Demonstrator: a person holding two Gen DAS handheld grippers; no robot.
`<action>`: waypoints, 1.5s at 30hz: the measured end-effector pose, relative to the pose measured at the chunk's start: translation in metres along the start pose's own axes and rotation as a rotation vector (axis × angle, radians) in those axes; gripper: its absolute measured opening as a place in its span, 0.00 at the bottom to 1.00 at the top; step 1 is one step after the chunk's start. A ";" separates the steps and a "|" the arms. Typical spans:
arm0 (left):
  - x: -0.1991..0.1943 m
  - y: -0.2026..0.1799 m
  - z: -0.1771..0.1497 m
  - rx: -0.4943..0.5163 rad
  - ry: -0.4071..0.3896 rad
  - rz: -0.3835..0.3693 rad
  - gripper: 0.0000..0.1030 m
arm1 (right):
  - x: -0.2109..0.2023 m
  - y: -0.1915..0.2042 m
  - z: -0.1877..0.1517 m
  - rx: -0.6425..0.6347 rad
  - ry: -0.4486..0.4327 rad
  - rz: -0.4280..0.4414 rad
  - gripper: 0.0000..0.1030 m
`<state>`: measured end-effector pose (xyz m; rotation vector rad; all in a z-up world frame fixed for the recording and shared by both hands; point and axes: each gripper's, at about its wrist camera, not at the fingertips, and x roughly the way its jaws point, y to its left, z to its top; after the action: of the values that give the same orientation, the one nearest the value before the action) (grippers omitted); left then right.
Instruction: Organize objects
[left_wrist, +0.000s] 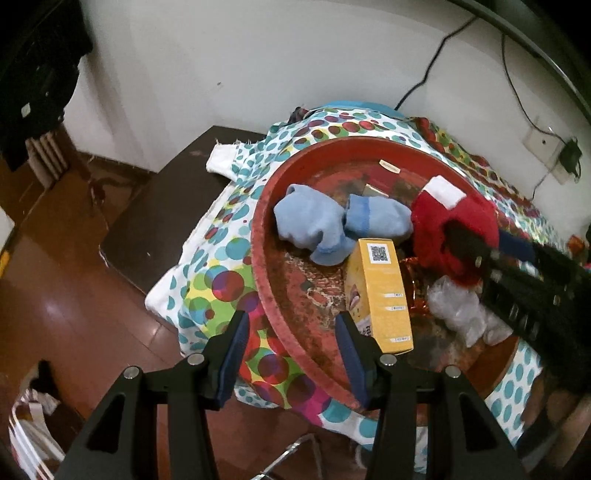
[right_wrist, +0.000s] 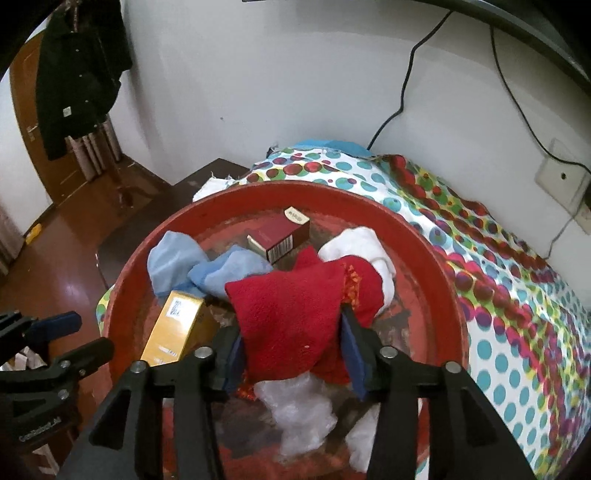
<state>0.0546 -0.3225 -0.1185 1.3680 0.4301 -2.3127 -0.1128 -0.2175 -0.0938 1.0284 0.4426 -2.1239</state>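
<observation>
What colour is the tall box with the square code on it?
Yellow. The box stands in the red tray, best seen from the left wrist view.

Red sock (right_wrist: 295, 314), blue socks (right_wrist: 207, 267), yellow box (right_wrist: 177, 325) and maroon box (right_wrist: 280, 236) (all jumbled) inside red tray (right_wrist: 436, 258)

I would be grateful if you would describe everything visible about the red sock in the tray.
The red sock is thick, fuzzy fleece with a white cuff and a small orange pattern near the cuff end. It lies crumpled in the round red tray, draped over clear crinkled plastic and touching a light blue sock. It sits between the fingers of the right claw; whether the pads press it is unclear.
</observation>
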 end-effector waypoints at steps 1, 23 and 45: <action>0.000 -0.001 0.000 -0.001 0.005 0.007 0.48 | -0.001 0.002 -0.002 -0.001 0.002 0.001 0.59; -0.022 -0.035 -0.010 0.056 -0.009 -0.008 0.48 | -0.067 -0.009 -0.049 0.115 0.136 -0.138 0.98; -0.046 -0.069 -0.016 0.124 -0.064 -0.010 0.48 | -0.070 -0.032 -0.070 0.157 0.190 -0.204 0.98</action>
<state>0.0517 -0.2465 -0.0821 1.3468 0.2781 -2.4191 -0.0696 -0.1235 -0.0824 1.3318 0.4966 -2.2781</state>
